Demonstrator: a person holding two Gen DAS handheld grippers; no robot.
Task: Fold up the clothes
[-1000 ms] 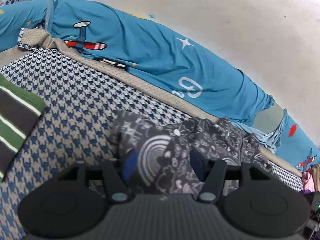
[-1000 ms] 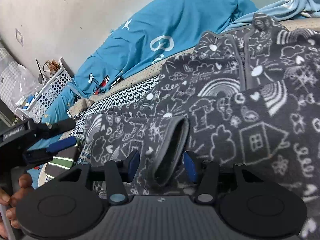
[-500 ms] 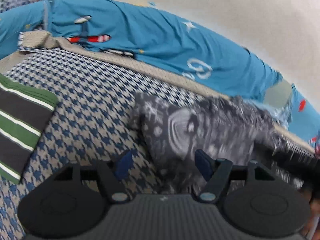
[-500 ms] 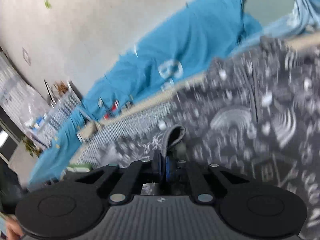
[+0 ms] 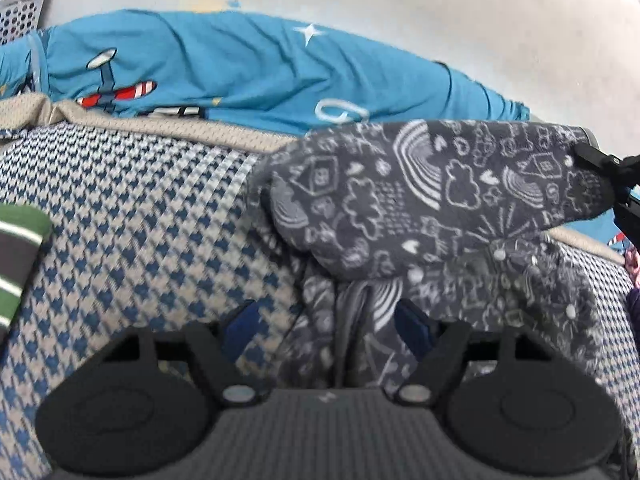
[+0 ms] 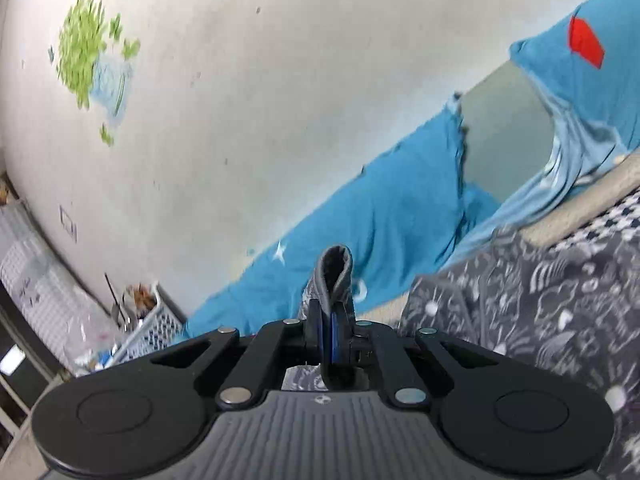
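Note:
A grey fleece garment (image 5: 500, 280) with white doodle print lies on the houndstooth cover. Its sleeve (image 5: 420, 192) hangs lifted and stretched across the left wrist view, held at its far end by the black fingers (image 5: 596, 160) of the other gripper. My right gripper (image 6: 330, 332) is shut on the sleeve cuff (image 6: 334, 268), which stands up from between the pads; the garment body (image 6: 540, 308) lies to its right. My left gripper (image 5: 328, 324) hovers low over the garment's near edge. Its jaws are opening, with loose fabric between them and the blue pads (image 5: 240, 320) clear of it.
A houndstooth bed cover (image 5: 140, 220) spreads to the left. A folded green and grey striped garment (image 5: 16, 248) lies at its left edge. Blue sheets (image 5: 240, 68) with plane prints bunch along the white wall. A white basket (image 6: 152, 328) stands in the far corner.
The right gripper closed on the cuff and rose with it, pulling the sleeve up and taut. The left gripper's jaws widened and it shifted along the garment's edge.

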